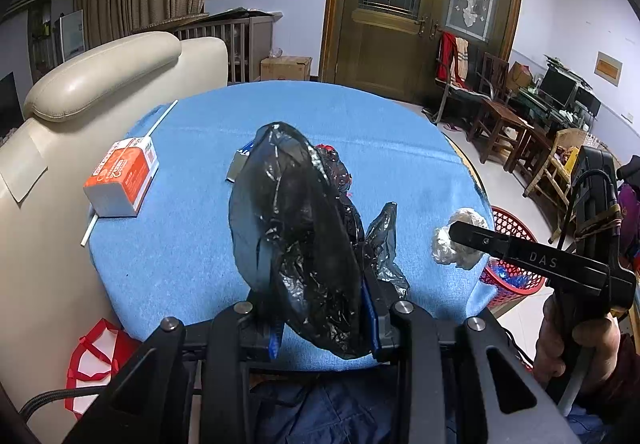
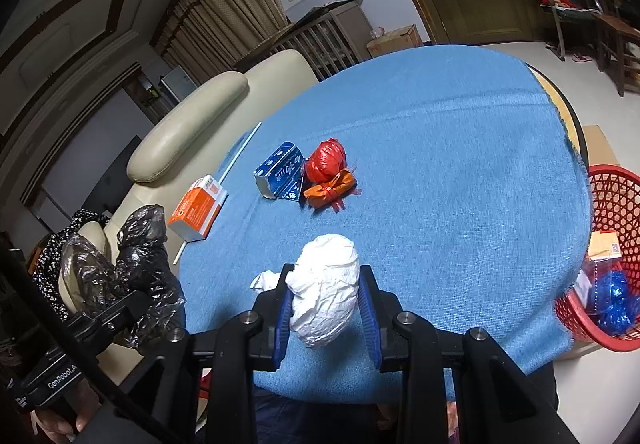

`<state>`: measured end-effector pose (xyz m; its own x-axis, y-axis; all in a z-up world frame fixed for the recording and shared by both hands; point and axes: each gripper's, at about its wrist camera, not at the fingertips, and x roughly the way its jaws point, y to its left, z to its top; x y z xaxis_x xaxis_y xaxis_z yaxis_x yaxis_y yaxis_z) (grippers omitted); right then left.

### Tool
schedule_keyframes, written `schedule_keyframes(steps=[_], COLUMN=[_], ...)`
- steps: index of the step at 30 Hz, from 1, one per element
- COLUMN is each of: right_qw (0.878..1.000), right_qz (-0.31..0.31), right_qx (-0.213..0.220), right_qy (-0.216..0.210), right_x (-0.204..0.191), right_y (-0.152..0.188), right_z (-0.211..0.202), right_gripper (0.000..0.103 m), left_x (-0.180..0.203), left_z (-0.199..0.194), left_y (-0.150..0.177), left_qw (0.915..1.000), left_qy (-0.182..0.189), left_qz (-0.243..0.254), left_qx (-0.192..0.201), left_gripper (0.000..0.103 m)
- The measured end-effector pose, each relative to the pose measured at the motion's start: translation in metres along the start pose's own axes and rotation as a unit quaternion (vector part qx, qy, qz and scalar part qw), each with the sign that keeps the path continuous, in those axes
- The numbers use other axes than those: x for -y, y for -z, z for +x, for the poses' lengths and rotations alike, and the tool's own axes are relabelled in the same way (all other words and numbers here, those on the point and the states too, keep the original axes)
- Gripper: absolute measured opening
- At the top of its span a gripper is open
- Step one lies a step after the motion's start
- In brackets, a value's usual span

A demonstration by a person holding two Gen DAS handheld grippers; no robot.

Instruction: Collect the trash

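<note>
My left gripper (image 1: 316,300) is shut on a crumpled black plastic bag (image 1: 296,212), which stands up between its blue pads over the near edge of the blue-clothed table (image 1: 192,244). In the right wrist view the same black bag (image 2: 140,256) bulges out of the left gripper (image 2: 120,308) at the lower left. My right gripper (image 2: 326,272) is shut on a white crumpled wad (image 2: 326,296) just above the cloth; the left wrist view shows this white wad (image 1: 442,244) at the right gripper (image 1: 458,234). A blue carton (image 2: 280,172), a red bundle (image 2: 326,160) and an orange bundle (image 2: 330,188) lie mid-table.
An orange-and-white carton (image 2: 198,210) and a white straw (image 2: 240,154) lie near the table's left edge, beside a cream sofa (image 1: 100,72). A red mesh basket (image 2: 616,204) holding blue wrappers stands on the floor at the right. A red-and-white bag (image 1: 92,360) sits below the table's near left.
</note>
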<state>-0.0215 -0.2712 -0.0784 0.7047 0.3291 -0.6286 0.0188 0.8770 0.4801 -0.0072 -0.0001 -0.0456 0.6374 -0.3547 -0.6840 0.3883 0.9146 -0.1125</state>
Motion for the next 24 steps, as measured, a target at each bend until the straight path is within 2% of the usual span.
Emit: schedule_keyframes(steps=[24], right_qw=[1.0], right_qz=[0.006], right_qx=[-0.006], right_qy=[-0.004], right_x=[0.0032], right_y=[0.0029], right_z=[0.002], right_gripper=[0.032], left_x=[-0.0011], left_z=[0.0048], left_y=[0.002], left_qw=[1.0], left_qy=[0.0], left_qz=[-0.001], left_qx=[-0.007], left_gripper=[0.034])
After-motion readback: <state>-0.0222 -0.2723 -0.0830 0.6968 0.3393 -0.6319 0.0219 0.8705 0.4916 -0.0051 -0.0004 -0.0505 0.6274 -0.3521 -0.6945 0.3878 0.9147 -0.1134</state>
